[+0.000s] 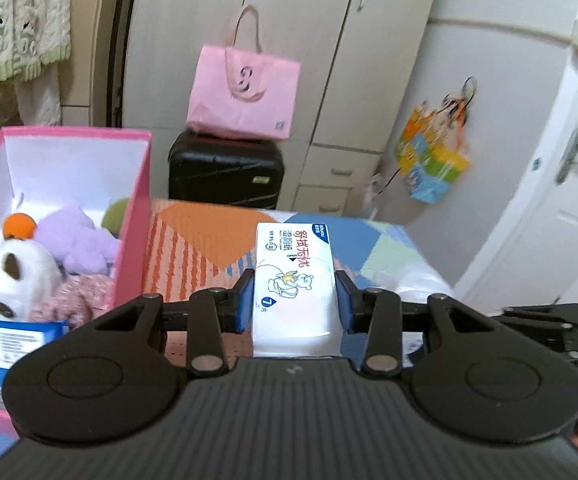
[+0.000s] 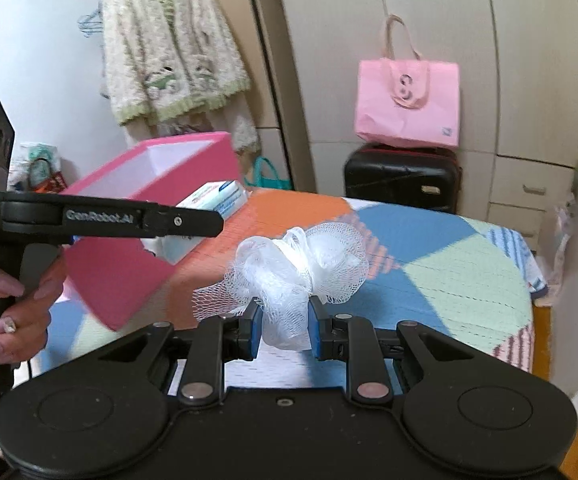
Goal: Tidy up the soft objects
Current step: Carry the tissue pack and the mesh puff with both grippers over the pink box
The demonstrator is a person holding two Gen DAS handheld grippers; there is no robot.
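At centre frame, the left gripper (image 1: 293,296) pinches a soft, slick wipes pack (image 1: 293,280) by its sides, right of the pink box (image 1: 129,232). The right gripper (image 2: 284,326) squeezes a feather-light mesh puff (image 2: 301,268) by its gathered middle, above the bed (image 2: 449,272).

Wet-wipe pack (image 1: 293,280): white, soft, blue top edge, red lettering, cartoon bear; held lengthwise off the patchwork bedcover (image 2: 449,280). White mesh bath puff (image 2: 301,268): bunched, frilly, netting trailing left, also raised. Pink box (image 1: 129,216), white inside, stood open on the bed, containing panda plush (image 1: 13,276), purple plush (image 1: 77,244), floral fabric.
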